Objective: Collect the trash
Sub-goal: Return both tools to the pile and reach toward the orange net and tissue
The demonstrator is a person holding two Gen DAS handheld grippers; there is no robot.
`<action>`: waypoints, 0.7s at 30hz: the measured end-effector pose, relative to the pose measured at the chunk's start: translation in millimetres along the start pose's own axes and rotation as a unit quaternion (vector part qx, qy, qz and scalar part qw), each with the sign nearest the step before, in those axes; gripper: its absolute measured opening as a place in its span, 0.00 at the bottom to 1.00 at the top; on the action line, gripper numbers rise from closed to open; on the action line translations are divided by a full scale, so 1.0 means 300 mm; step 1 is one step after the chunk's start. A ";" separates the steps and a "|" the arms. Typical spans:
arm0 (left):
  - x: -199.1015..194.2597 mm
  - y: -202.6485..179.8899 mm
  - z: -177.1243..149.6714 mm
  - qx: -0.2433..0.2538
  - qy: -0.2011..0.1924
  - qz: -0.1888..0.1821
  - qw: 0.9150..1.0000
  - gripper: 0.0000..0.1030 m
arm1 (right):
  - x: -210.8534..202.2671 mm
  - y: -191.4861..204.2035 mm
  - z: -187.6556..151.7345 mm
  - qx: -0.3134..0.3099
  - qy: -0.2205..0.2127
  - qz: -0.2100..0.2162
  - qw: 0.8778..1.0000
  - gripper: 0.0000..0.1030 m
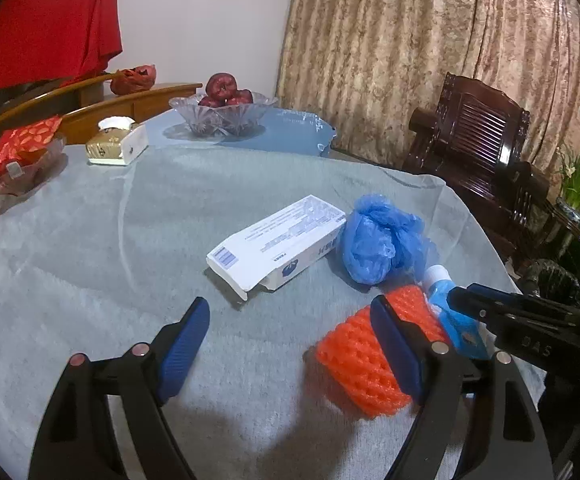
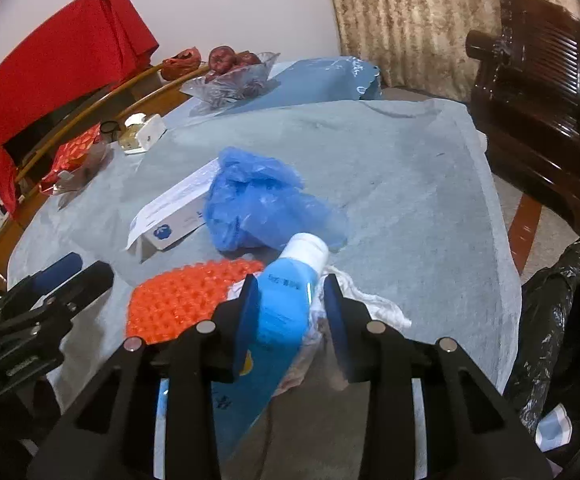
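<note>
Right gripper clamps blue tube near surface front edge; left gripper open, empty, beside orange net.

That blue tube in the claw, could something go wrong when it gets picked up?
Maybe. The right claw straddles the blue tube, but one finger looks to press crumpled white paper, so the tube might slip or drag the paper along. The orange foam net touches the tube and may shift. The left claw is close and could bump.
</note>
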State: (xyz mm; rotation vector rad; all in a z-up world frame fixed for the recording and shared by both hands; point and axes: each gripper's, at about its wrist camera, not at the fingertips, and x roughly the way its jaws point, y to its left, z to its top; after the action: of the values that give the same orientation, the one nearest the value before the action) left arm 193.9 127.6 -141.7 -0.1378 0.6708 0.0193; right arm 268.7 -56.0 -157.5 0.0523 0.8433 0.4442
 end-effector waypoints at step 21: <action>0.088 -0.058 -0.064 -0.004 0.061 -0.040 0.997 0.79 | -0.017 -0.099 -0.059 0.019 0.021 -0.052 0.998 0.51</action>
State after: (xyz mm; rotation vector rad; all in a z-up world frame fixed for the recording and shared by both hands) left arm 203.7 107.0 -170.7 -0.1752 0.7858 -0.0630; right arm 263.4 -87.4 -172.2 0.0340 0.8916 0.3327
